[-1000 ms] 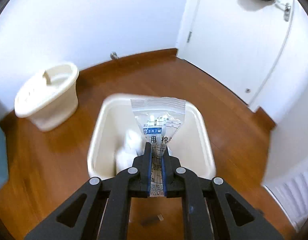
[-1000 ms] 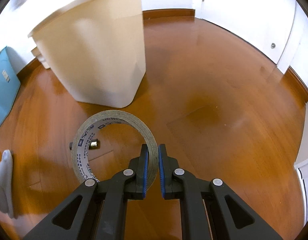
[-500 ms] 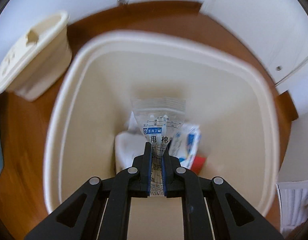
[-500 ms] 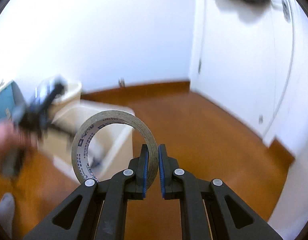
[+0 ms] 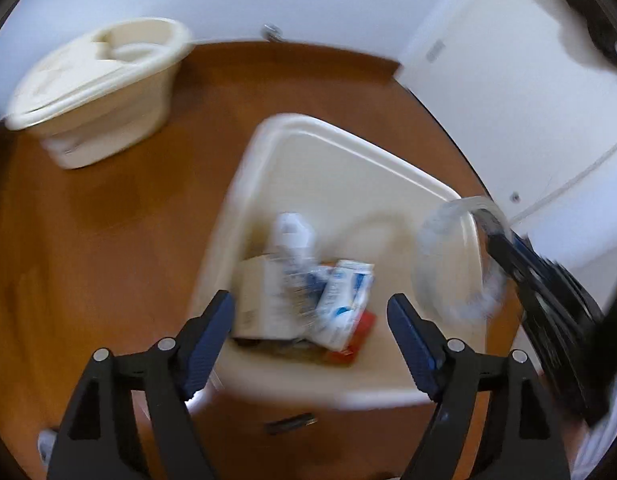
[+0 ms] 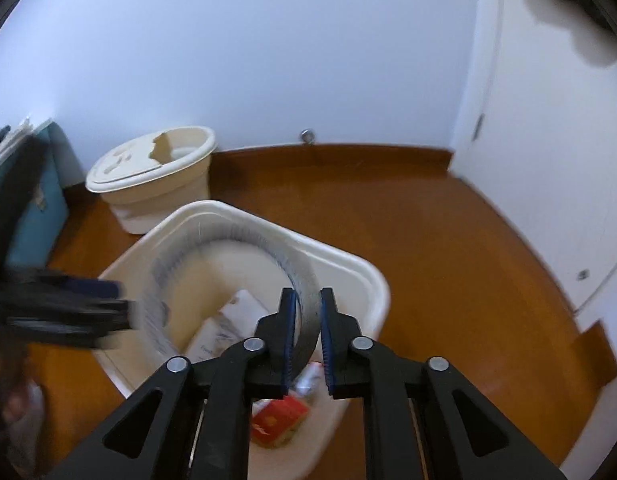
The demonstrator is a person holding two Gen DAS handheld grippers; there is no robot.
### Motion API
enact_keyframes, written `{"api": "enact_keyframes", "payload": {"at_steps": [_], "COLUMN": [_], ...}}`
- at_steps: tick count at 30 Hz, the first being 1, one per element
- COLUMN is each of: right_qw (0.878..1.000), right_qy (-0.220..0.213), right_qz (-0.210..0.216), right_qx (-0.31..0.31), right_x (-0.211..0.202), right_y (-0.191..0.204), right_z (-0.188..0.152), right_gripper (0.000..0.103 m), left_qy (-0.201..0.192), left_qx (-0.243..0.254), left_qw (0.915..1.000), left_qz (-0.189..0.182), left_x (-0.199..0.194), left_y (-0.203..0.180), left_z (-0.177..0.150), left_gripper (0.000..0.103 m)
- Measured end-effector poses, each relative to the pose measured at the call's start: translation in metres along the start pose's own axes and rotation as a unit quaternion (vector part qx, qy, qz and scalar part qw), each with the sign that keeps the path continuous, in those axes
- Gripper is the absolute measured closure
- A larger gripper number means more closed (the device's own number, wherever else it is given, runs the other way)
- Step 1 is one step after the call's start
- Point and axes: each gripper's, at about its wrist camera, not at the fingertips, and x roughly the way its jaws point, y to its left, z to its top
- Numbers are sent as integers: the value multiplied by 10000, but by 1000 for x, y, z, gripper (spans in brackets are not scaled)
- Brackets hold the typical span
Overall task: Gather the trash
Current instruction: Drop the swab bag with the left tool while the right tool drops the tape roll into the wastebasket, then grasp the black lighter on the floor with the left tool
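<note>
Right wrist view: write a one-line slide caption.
Right gripper holds a tape ring over the open cream bin, packaging already inside.

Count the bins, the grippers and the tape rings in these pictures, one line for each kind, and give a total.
Bins: 2, an open bin and a lidded bin
Grippers: 2, left gripper and right gripper
Tape rings: 1, tape ring
Total: 5
</note>
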Motion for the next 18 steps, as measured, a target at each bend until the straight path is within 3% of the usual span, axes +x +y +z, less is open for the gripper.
{"api": "enact_keyframes", "payload": {"at_steps": [3, 5, 7, 9, 10, 11, 12, 13, 14, 18], "right_qw": [9992, 9954, 9894, 9845, 9817, 9824, 9846, 9873, 9886, 9940], "right_qy": [389, 874, 1278, 1541, 1723, 1702, 1587, 1438, 1366, 971], "right_qz": [46, 267, 354, 399, 401, 400, 372, 328, 275, 220], "right_qx": [-103, -273, -586, -740, -701, -659, -636, -593, -563, -446], "right_x": [24, 50, 68, 81, 87, 86, 84, 77, 73, 48], "right_y": [7, 9, 22, 30, 32, 31, 30, 28, 25, 8], "right_z": [3, 3, -3, -12, -18, -18, -18, -18, -17, -15], "right_gripper": [90, 90, 88, 79, 80, 74, 54, 43, 35, 35], "left_qy": [-290, -207, 124, 728, 1029, 1195, 1337, 1561, 1634, 1793], "left_qx": [156, 306, 985, 1856, 2332, 2868, 3297, 3766, 3943, 4299], "left_qw": [9994, 9993, 9950, 9796, 9666, 9498, 9331, 9109, 9021, 8832], "left_qz": [121, -12, 108, 249, 259, 374, 524, 643, 631, 551], "left_x": [-35, -43, -23, 14, 37, 61, 82, 108, 122, 164], "left_y": [19, 22, 11, -5, -13, -20, -25, -31, -35, -47], "left_z": [-27, -50, -81, -115, -134, -154, -170, -187, -194, -202], "left_gripper": [24, 23, 23, 23, 23, 23, 23, 23, 23, 23]}}
